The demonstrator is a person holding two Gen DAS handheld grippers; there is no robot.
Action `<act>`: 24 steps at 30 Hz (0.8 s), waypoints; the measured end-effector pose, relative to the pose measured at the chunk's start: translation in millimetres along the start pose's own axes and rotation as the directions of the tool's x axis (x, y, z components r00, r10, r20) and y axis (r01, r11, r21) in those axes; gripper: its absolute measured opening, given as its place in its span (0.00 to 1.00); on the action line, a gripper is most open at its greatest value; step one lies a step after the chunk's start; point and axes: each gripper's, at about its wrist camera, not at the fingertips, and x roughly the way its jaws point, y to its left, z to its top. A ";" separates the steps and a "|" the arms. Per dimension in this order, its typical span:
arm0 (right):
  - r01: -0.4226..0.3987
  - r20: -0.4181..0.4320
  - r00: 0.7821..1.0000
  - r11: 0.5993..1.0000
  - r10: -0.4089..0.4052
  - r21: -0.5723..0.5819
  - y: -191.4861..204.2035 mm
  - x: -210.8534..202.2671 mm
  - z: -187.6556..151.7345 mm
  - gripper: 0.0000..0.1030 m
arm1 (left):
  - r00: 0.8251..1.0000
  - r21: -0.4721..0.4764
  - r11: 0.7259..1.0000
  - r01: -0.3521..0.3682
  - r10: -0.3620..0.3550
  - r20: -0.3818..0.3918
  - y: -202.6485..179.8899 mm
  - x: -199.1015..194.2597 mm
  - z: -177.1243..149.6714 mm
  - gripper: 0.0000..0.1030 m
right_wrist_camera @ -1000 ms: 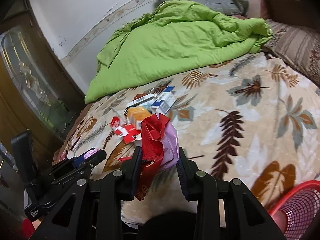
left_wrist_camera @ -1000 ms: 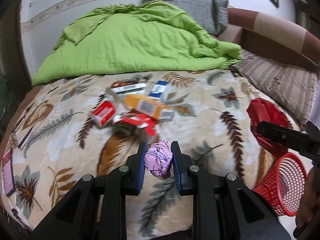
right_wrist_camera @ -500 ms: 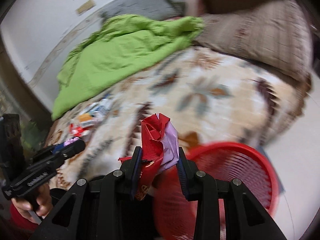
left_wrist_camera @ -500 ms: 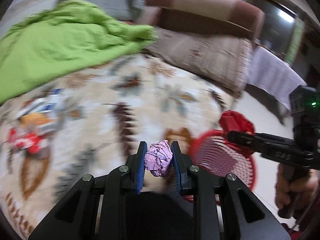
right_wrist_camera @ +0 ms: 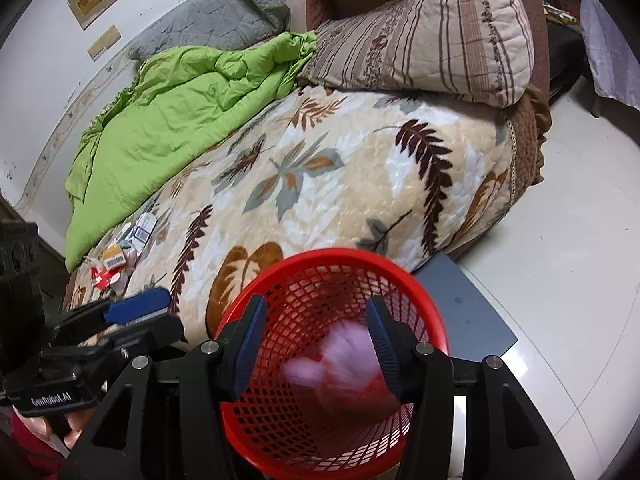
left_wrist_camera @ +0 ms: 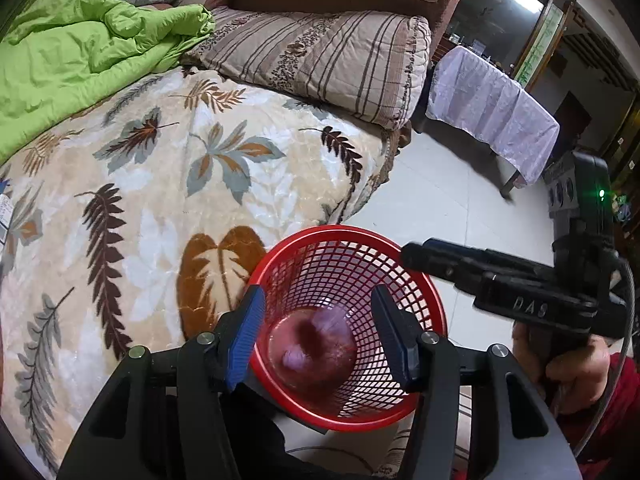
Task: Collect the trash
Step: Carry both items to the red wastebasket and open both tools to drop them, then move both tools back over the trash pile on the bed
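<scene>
- Left wrist view: left gripper point(left_wrist_camera: 318, 330) hangs right over the red basket point(left_wrist_camera: 434, 300), which sits on the floor just beside the bed edge. Jaws opening, nothing between the pads. A blurred purple-red lump point(left_wrist_camera: 316, 346) lies straight below in the basket; prob. the dropped trash, too smeared to say how many pieces. Right gripper point(left_wrist_camera: 412, 254) pokes in from the right side over the basket rim.
- Right wrist view: right gripper point(right_wrist_camera: 314, 344) also above the basket point(right_wrist_camera: 256, 296), jaws opening, pads clear. The pinkish-red wad point(right_wrist_camera: 340, 364) shows between the jaws, motion-blurred, free of the pads.
- Same view: remaining trash pile point(right_wrist_camera: 120, 252), small boxes and wrappers, lies on the leaf blanket point(right_wrist_camera: 328, 184) well apart, up and left of the tongs, near the green duvet point(right_wrist_camera: 176, 112). Left gripper point(right_wrist_camera: 136, 308) sits on that side, so I'd judge it the nearer one for the next pick.
</scene>
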 end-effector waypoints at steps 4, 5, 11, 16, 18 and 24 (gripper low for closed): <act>-0.038 0.006 0.999 0.999 0.039 -0.015 11.2 1.9 3.5 0.54 | 0.999 -0.036 0.999 -0.026 0.027 0.022 11.8 -13.9 -0.4 0.52; -0.050 0.004 0.999 0.998 0.050 -0.025 16.9 3.9 4.2 0.54 | 0.999 -0.045 0.998 -0.041 0.042 0.032 16.3 -19.0 -1.5 0.52; -0.129 -0.033 0.992 0.983 0.125 -0.130 69.6 22.8 2.7 0.54 | 0.977 -0.119 0.977 -0.177 0.190 0.102 56.5 -58.9 -13.6 0.53; -0.196 -0.065 0.980 0.955 0.186 -0.221 118.0 38.6 1.6 0.54 | 0.939 -0.209 0.935 -0.285 0.316 0.133 99.1 -95.9 -31.2 0.55; -0.224 -0.077 0.974 0.945 0.211 -0.241 136.0 45.9 2.9 0.54 | 0.927 -0.243 0.917 -0.317 0.354 0.127 114.7 -105.6 -38.5 0.55; -0.282 -0.130 0.959 0.910 0.254 -0.304 183.0 69.1 1.0 0.54 | 0.899 -0.393 0.849 -0.353 0.424 0.108 173.3 -135.2 -62.6 0.55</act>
